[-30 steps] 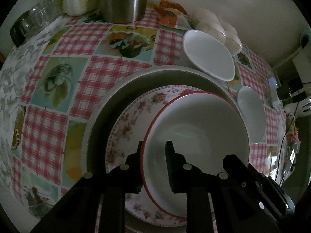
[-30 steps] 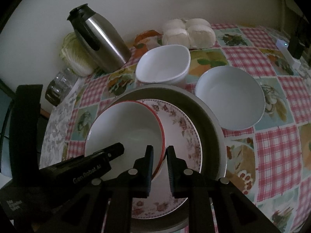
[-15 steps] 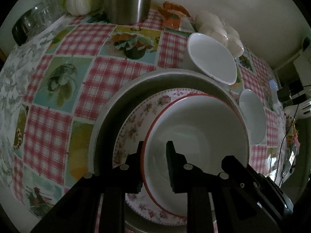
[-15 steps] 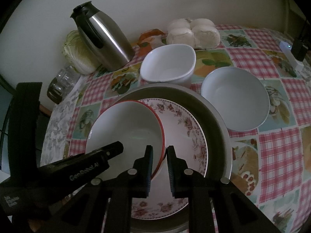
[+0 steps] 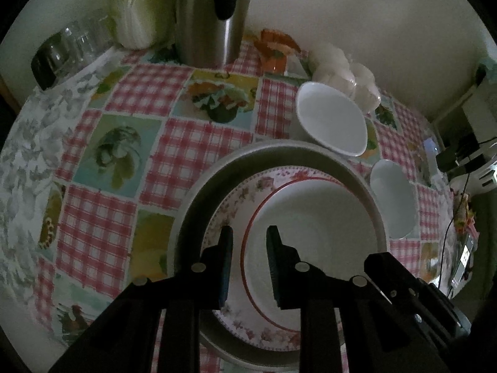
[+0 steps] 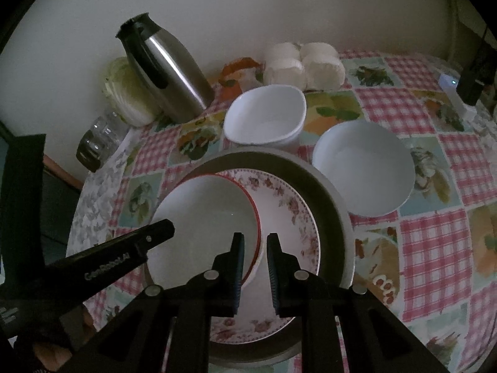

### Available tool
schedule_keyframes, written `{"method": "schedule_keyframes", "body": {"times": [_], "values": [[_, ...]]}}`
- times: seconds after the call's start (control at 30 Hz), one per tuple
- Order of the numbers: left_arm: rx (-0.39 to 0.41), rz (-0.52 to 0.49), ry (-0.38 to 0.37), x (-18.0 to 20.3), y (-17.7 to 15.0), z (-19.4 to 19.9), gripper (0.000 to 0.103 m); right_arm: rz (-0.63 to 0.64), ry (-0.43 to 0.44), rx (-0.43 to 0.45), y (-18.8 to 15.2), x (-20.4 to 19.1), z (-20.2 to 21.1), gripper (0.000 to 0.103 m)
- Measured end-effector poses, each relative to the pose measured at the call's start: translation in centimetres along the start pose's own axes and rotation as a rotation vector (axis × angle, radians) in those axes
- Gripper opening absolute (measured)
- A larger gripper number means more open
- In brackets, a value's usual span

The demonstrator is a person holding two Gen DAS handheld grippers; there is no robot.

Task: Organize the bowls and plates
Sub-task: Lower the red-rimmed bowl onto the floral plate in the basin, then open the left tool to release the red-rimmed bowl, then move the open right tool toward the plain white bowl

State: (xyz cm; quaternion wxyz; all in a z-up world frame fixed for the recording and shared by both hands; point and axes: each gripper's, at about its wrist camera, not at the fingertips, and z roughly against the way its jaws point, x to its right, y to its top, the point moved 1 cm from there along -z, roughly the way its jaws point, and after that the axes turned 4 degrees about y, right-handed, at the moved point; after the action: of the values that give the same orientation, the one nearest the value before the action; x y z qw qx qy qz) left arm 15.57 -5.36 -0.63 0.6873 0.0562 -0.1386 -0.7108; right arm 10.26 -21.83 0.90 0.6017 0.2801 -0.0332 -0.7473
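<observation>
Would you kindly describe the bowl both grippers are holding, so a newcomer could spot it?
Find the big grey pan on the checked tablecloth. Inside lies a flowered plate, and on it sits the bowl. Its thin red rim distinguishes it from the plain white bowls nearby.

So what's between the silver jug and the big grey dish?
Only bare checked tablecloth, seen in the left wrist view, between jug and dish.

Three bowls on the checked tablecloth [image 6: 435, 242]: one red-rimmed bowl [image 6: 205, 217], one square white bowl [image 6: 264, 115], one round white bowl [image 6: 363, 168]. One flowered plate [image 6: 289, 205] inside one grey tray [image 6: 335, 205]. Also counted: one steel flask [image 6: 167, 68], one cabbage [image 6: 124, 93], one glass jar [image 6: 96, 140], four white buns [image 6: 304, 65], two grippers [image 6: 254, 248] [image 5: 247, 248].
</observation>
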Motion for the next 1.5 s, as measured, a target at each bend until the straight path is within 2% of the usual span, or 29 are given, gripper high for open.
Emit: {"method": "schedule_keyframes", "body": {"times": [0.07, 0.13, 0.5, 0.53, 0.67, 0.73, 0.87, 0.97, 1.1, 1.17, 1.2, 1.3, 1.37, 1.5], "values": [[0.015, -0.003, 0.001, 0.0, 0.0, 0.5, 0.026, 0.000, -0.004, 0.009, 0.0, 0.0, 0.4, 0.017], [0.029, -0.005, 0.004, 0.0, 0.0, 1.0, 0.035, 0.003, -0.008, 0.013, 0.0, -0.1, 0.7, 0.017], [0.062, -0.001, 0.042, -0.7, -0.4, 2.4, 0.054, 0.002, -0.020, -0.007, -0.8, -0.3, 1.3, 0.017], [0.065, -0.001, 0.046, -0.7, -0.6, 2.5, 0.056, 0.001, -0.020, -0.006, -0.8, -0.3, 1.4, 0.019], [0.072, -0.008, 0.060, -0.9, -1.0, 2.9, 0.057, 0.002, -0.026, 0.008, -1.0, -0.3, 1.8, 0.045], [0.073, -0.010, 0.073, -1.0, -1.3, 2.9, 0.058, 0.000, -0.031, 0.018, -1.1, -0.3, 2.1, 0.053], [0.070, -0.006, 0.083, -1.4, -1.6, 2.8, 0.060, 0.007, -0.045, 0.029, -1.6, -0.3, 2.4, 0.059], [0.073, 0.012, 0.078, -1.8, -2.0, 2.9, 0.075, 0.012, -0.063, 0.036, -1.9, -0.2, 2.5, 0.064], [0.092, 0.023, 0.082, -2.3, -2.5, 3.4, 0.076, 0.009, -0.058, 0.046, -2.4, 0.0, 2.7, 0.073], [0.095, 0.029, 0.077, -2.5, -2.6, 3.5, 0.077, 0.012, -0.051, 0.054, -2.7, 0.2, 2.8, 0.080], [0.098, 0.035, 0.073, -2.6, -2.8, 3.5, 0.083, 0.014, -0.052, 0.056, -2.8, 0.2, 2.8, 0.083], [0.113, 0.056, 0.066, -2.9, -3.1, 3.4, 0.099, 0.019, -0.061, 0.068, -3.2, 0.3, 3.0, 0.103], [0.117, 0.068, 0.070, -3.1, -3.2, 3.4, 0.103, 0.016, -0.076, 0.068, -3.4, 0.4, 3.1, 0.103], [0.116, 0.079, 0.072, -3.4, -3.3, 3.3, 0.103, 0.003, -0.086, 0.066, -3.5, 0.8, 3.2, 0.103]]}}
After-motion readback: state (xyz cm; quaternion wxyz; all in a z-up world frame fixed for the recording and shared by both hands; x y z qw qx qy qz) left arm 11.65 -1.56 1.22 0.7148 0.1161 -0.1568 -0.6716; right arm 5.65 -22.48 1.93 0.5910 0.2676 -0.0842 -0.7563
